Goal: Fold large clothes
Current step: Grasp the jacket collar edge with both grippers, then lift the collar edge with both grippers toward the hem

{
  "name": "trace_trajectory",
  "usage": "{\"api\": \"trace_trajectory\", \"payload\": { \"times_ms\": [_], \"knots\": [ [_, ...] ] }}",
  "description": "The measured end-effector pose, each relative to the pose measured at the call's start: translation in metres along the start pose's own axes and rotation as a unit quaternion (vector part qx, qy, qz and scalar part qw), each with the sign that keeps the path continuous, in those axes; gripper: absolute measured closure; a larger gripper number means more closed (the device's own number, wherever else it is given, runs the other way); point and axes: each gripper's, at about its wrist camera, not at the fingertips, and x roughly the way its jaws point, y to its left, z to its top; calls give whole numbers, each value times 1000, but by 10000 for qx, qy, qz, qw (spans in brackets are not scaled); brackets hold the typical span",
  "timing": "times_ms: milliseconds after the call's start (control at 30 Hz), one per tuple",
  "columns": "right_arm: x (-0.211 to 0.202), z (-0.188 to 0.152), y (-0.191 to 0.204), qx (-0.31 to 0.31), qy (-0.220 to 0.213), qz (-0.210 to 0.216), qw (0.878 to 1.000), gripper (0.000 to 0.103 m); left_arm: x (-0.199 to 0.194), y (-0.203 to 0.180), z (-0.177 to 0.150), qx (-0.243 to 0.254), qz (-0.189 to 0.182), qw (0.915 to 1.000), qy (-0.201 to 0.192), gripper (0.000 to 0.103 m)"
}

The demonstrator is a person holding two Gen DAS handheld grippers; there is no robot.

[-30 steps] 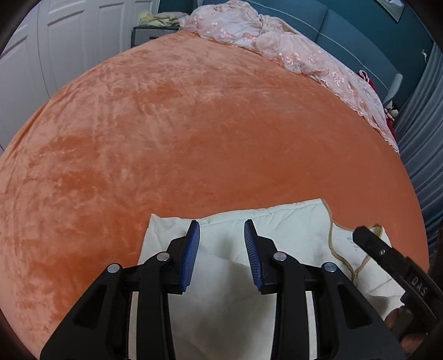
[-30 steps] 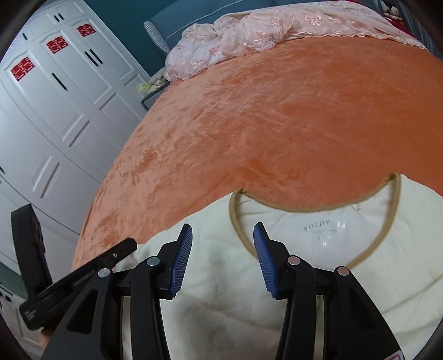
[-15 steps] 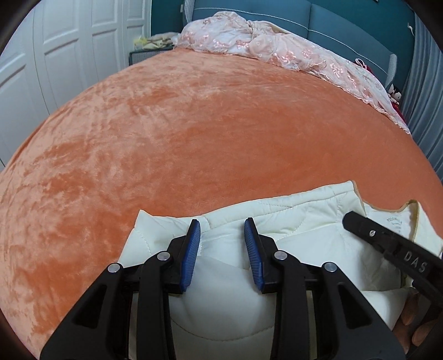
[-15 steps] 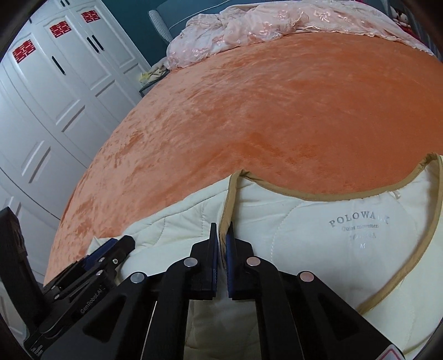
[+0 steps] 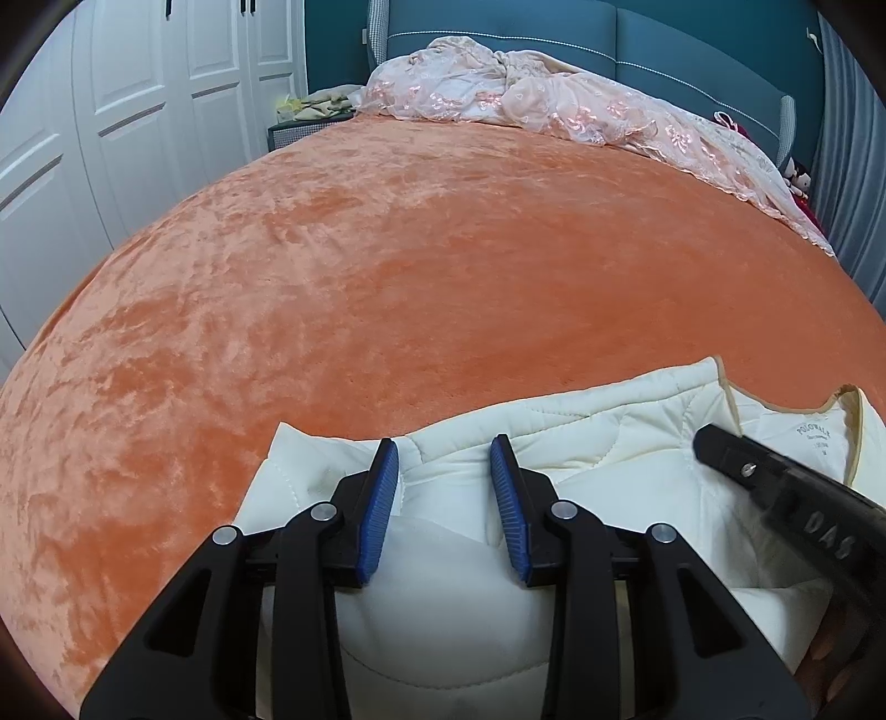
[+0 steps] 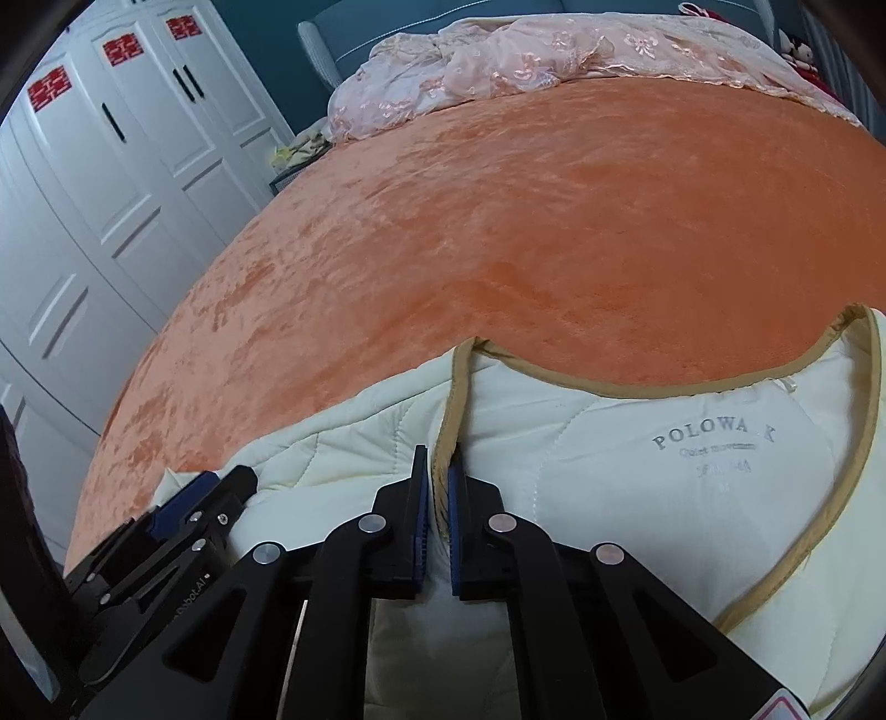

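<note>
A cream quilted jacket (image 5: 598, 443) with tan trim lies at the near edge of the orange bed. My left gripper (image 5: 443, 487) is open over its shoulder, with the fabric between and under the jaws. My right gripper (image 6: 437, 482) is shut on the jacket's tan collar edge (image 6: 451, 410), next to the printed neck label (image 6: 711, 435). The right gripper also shows in the left wrist view (image 5: 775, 487) at the right. The left gripper shows in the right wrist view (image 6: 188, 515) at the lower left.
The orange velvet bedspread (image 5: 443, 266) stretches far ahead. A pink lace cover (image 5: 554, 111) lies bunched by the blue headboard (image 5: 692, 50). White wardrobe doors (image 6: 83, 221) stand along the left. A small nightstand (image 5: 299, 130) with clutter sits by the bed's far left corner.
My right gripper closed on the collar edge and has stayed shut. Both grippers have shifted forward over the jacket. The left gripper stays open.
</note>
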Motion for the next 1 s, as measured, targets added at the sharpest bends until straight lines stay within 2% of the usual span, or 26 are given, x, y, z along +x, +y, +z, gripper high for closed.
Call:
{"api": "trace_trajectory", "payload": {
  "times_ms": [33, 100, 200, 233, 267, 333, 367, 400, 500, 567, 633, 733, 767, 800, 833, 867, 900, 933, 1000],
  "knots": [
    [-11, 4, -5, 125, -174, -115, 9997, 99, 0, -1, 2, 15, 10, 10000, 51, 69],
    [-49, 13, -23, 381, -791, -699, 9937, 98, -1, -2, 8, 77, 119, 9997, 186, 63],
    [-110, 27, -75, 954, -1352, -925, 9819, 96, -20, -10, 22, 220, 664, 9975, 121, 63],
    [-126, 30, -94, 1088, -1451, -933, 9790, 88, -32, -15, 28, 199, 599, 9980, -15, 63],
    [-141, 32, -114, 1193, -1524, -1008, 9759, 86, -46, -22, 35, 137, 304, 9993, -139, 62],
    [-160, 34, -147, 1325, -1518, -1215, 9719, 86, -66, -45, 48, 86, -303, 9993, -217, 49],
    [-166, 33, -164, 1417, -1475, -1274, 9705, 86, -73, -62, 53, 107, -638, 9977, -181, 33],
    [-170, 31, -179, 1522, -1415, -1306, 9694, 85, -76, -81, 57, 165, -1079, 9940, -53, 23],
    [-166, 23, -216, 1798, -1007, -1154, 9717, 81, -66, -144, 58, 398, -2242, 9723, 535, 22],
    [-159, 14, -231, 1872, -764, -1021, 9740, 80, -52, -184, 50, 702, -2425, 9636, 880, 22],
    [-154, 6, -237, 1881, -629, -868, 9763, 79, -38, -218, 40, 1080, -2193, 9642, 1026, 22],
    [-149, -2, -232, 1674, -607, -794, 9808, 79, -14, -243, 30, 1167, -2053, 9616, 1398, 22],
    [-146, -3, -228, 1561, -597, -780, 9828, 79, -6, -246, 27, 1146, -1988, 9617, 1501, 29],
    [-144, -5, -224, 1452, -600, -774, 9845, 79, -2, -249, 24, 1176, -1929, 9617, 1551, 46],
    [-142, -6, -220, 1355, -613, -779, 9858, 79, 0, -252, 19, 1208, -1859, 9626, 1559, 54],
    [-140, -6, -216, 1234, -637, -771, 9873, 82, -1, -252, 17, 1243, -1812, 9643, 1477, 66],
    [-138, -8, -213, 1133, -621, -742, 9888, 86, -4, -254, 14, 1335, -1716, 9671, 1318, 83],
    [-135, -9, -209, 1034, -571, -720, 9904, 89, -6, -257, 13, 1439, -1730, 9664, 1242, 93],
    [-131, -9, -207, 948, -467, -859, 9907, 91, -10, -261, 5, 1625, -1590, 9680, 1059, 100]
  ]
}}
